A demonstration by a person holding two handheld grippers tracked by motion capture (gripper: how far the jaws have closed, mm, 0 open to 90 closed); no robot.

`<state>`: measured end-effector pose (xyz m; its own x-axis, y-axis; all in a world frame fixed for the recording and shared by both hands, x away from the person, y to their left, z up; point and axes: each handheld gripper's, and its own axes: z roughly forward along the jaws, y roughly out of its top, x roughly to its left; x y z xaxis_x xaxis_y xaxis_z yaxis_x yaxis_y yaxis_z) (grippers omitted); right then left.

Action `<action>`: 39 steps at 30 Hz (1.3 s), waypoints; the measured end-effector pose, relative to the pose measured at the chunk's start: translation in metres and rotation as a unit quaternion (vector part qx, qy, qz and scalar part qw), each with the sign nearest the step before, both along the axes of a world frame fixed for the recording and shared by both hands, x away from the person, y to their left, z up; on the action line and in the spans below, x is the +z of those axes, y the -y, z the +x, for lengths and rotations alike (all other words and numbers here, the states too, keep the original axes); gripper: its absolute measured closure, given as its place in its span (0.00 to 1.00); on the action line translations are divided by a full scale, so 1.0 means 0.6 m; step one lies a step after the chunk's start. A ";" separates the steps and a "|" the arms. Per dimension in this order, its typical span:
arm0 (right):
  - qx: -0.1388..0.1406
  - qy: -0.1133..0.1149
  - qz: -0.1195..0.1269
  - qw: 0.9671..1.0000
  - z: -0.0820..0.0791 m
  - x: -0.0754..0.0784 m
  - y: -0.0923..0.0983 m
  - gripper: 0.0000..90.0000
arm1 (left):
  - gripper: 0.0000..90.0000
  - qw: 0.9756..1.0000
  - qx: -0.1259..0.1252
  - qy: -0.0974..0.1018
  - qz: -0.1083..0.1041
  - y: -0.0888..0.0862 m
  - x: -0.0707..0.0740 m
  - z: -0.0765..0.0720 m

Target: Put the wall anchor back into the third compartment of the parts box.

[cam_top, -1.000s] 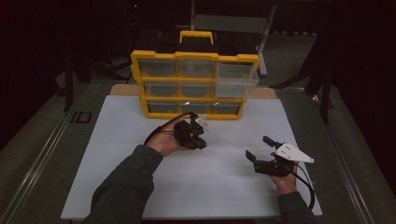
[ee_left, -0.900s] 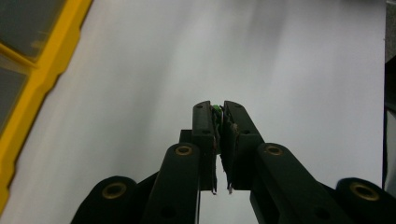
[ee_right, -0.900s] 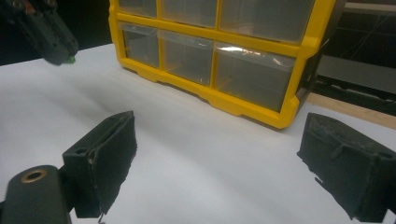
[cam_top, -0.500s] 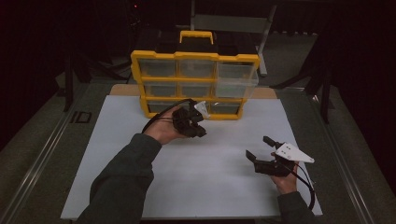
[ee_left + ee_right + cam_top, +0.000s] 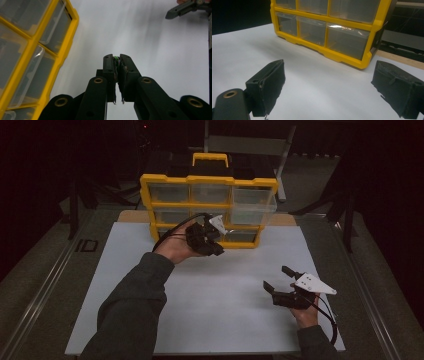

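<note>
Left gripper (image 5: 117, 61) pinches a small green piece (image 5: 115, 58) in front of the yellow organizer (image 5: 200, 180).

No writing is readable. In the high view's centre the left jaws are nearly closed on the piece; at lower right, the right gripper (image 5: 280, 279) rests on the white mat (image 5: 225, 290), jaws wide, gripping nothing.

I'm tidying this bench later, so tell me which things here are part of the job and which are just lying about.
In the job:
left gripper, shut on a small green item
yellow drawer organizer
right gripper, open, waiting

Lying about:
white mat
small black frame beside the mat
</note>
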<state>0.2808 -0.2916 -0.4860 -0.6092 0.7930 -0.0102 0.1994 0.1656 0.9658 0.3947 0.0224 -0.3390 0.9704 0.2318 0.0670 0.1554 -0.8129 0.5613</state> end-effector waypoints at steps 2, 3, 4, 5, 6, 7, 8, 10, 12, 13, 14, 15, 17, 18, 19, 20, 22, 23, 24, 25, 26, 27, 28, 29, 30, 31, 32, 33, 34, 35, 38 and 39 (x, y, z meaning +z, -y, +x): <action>0.000 0.000 0.000 1.000 0.000 0.000 0.000 0.12 | 0.94 1.000 0.002 0.001 -0.002 0.001 0.005 0.002; 0.000 0.000 0.000 1.000 0.000 0.000 0.000 0.12 | 0.94 1.000 0.003 0.001 -0.002 0.002 0.008 0.004; 0.000 0.000 0.000 1.000 0.000 0.000 0.000 0.12 | 0.94 1.000 0.001 0.003 -0.002 0.002 0.011 0.005; 0.000 0.000 0.000 1.000 0.000 0.000 0.000 0.12 | 0.94 1.000 0.000 0.005 -0.003 0.002 0.014 0.007; 0.000 0.000 0.000 1.000 0.000 0.000 0.000 0.12 | 0.94 1.000 -0.001 0.006 -0.007 0.003 0.017 0.008; 0.000 -0.001 0.000 1.000 0.000 0.000 0.000 0.12 | 0.94 1.000 -0.002 0.007 -0.009 0.003 0.021 0.009; 0.000 -0.001 0.000 1.000 0.000 0.000 0.000 0.12 | 0.94 1.000 -0.002 0.009 -0.008 0.003 0.023 0.010; 0.000 -0.001 0.001 1.000 0.000 0.000 0.000 0.12 | 0.94 1.000 -0.002 0.011 -0.009 0.004 0.029 0.013; 0.000 -0.001 0.002 1.000 0.000 0.000 0.001 0.12 | 0.94 1.000 0.000 0.013 -0.010 0.003 0.037 0.016; 0.000 0.000 0.001 1.000 0.000 0.000 0.001 0.12 | 0.94 1.000 0.001 0.013 -0.012 0.004 0.040 0.018; 0.000 -0.001 0.001 1.000 0.000 0.000 0.001 0.12 | 0.94 1.000 0.002 0.015 -0.011 0.004 0.043 0.019; 0.000 0.001 0.001 1.000 0.000 0.000 0.001 0.12 | 0.94 1.000 0.002 0.017 -0.009 0.003 0.047 0.021; 0.001 0.001 0.000 1.000 0.000 0.000 0.001 0.12 | 0.94 1.000 0.005 0.018 -0.014 0.003 0.054 0.024; 0.000 0.000 0.000 1.000 0.000 0.000 0.001 0.12 | 0.94 1.000 0.005 0.021 -0.015 0.003 0.057 0.026; 0.001 0.000 0.001 1.000 0.000 0.000 0.001 0.12 | 0.94 1.000 0.006 0.021 -0.018 0.003 0.060 0.026; 0.001 0.000 0.001 1.000 0.001 0.000 0.001 0.12 | 0.94 0.999 0.009 0.022 -0.021 0.004 0.062 0.027; 0.001 0.000 0.000 1.000 0.001 0.000 0.001 0.12 | 0.94 0.999 0.010 0.023 -0.022 0.004 0.066 0.031; 0.001 0.000 0.000 1.000 0.001 0.000 0.001 0.12 | 0.94 0.999 0.012 0.023 -0.022 0.005 0.068 0.032; 0.001 0.000 0.000 1.000 0.000 0.000 0.001 0.12 | 0.94 0.999 0.014 0.022 -0.023 0.005 0.069 0.034; 0.001 0.000 0.001 1.000 0.001 0.000 0.001 0.12 | 0.94 0.999 0.014 0.023 -0.022 0.006 0.071 0.035; 0.001 0.000 0.001 1.000 0.001 0.000 0.001 0.12 | 0.94 0.999 0.015 0.023 -0.023 0.006 0.073 0.037; 0.001 0.000 0.001 1.000 0.001 0.000 0.001 0.12 | 0.94 0.999 0.015 0.024 -0.023 0.006 0.075 0.038; 0.001 0.000 0.001 1.000 0.001 0.000 0.001 0.12 | 0.94 0.999 0.016 0.024 -0.025 0.007 0.076 0.039; 0.001 0.000 0.001 1.000 0.001 0.000 0.001 0.12 | 0.94 0.999 0.013 0.024 -0.023 0.006 0.078 0.040; 0.001 0.000 0.001 1.000 0.001 0.000 0.001 0.12 | 0.94 0.999 0.015 0.024 -0.026 0.007 0.079 0.041; 0.001 0.000 0.001 1.000 0.001 0.000 0.001 0.12 | 0.94 0.999 0.013 0.025 -0.025 0.007 0.081 0.042; 0.001 0.000 0.001 1.000 0.001 0.000 0.001 0.12 | 0.94 0.999 0.015 0.024 -0.028 0.007 0.082 0.043; 0.001 0.000 0.001 1.000 0.001 0.000 0.001 0.12 | 0.94 0.999 0.015 0.025 -0.028 0.006 0.084 0.044; 0.002 -0.001 0.000 1.000 0.001 0.000 0.001 0.12 | 0.94 0.999 0.016 0.023 -0.029 0.007 0.085 0.046; 0.003 0.000 0.000 1.000 0.001 0.000 0.001 0.12 | 0.94 0.999 0.015 0.025 -0.027 0.007 0.086 0.047; 0.003 0.000 0.000 1.000 0.001 -0.001 0.001 0.12 | 0.94 0.999 0.018 0.025 -0.028 0.008 0.091 0.052; 0.003 0.000 0.000 1.000 0.001 -0.001 0.001 0.12 | 0.94 0.999 0.020 0.023 -0.031 0.009 0.092 0.053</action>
<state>0.2813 -0.2922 -0.4863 -0.6134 0.7897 -0.0097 0.1986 0.1662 0.9659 0.4262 0.0167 -0.2837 0.9565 0.2757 0.0954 0.1604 -0.7701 0.6174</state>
